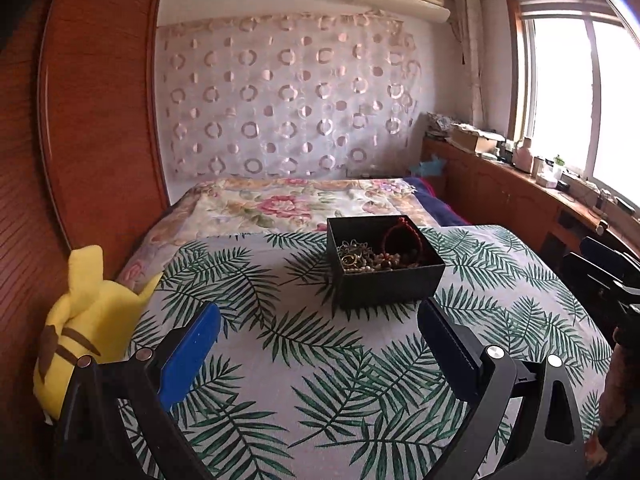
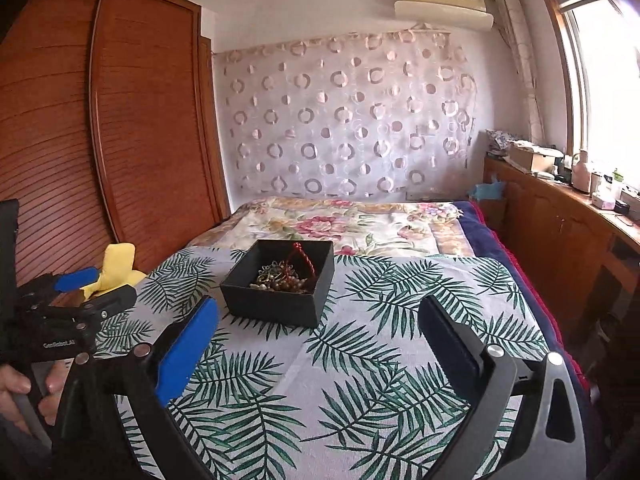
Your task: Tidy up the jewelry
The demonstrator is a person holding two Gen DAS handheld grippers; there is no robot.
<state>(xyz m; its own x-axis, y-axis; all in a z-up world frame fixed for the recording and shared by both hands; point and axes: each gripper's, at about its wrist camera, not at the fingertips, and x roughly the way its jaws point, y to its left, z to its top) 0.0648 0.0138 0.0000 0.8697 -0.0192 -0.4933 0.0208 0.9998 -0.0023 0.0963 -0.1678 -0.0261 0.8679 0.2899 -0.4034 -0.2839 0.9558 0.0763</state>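
Note:
A black open box (image 1: 384, 280) holding a tangle of jewelry (image 1: 372, 258), with a red cord bracelet (image 1: 402, 236) leaning on its wall, stands on the leaf-print cloth (image 1: 300, 360). My left gripper (image 1: 320, 316) is open and empty, just short of the box. In the right wrist view the box (image 2: 276, 292) sits ahead and left of my right gripper (image 2: 318, 312), which is open and empty. The left gripper (image 2: 92, 284) shows at that view's left edge.
A yellow plush toy (image 1: 84, 332) lies at the cloth's left edge by the wooden wardrobe (image 1: 80, 120). A floral bedspread (image 1: 288, 204) lies beyond the box. A wooden cabinet with clutter (image 1: 520, 172) runs along the right under the window.

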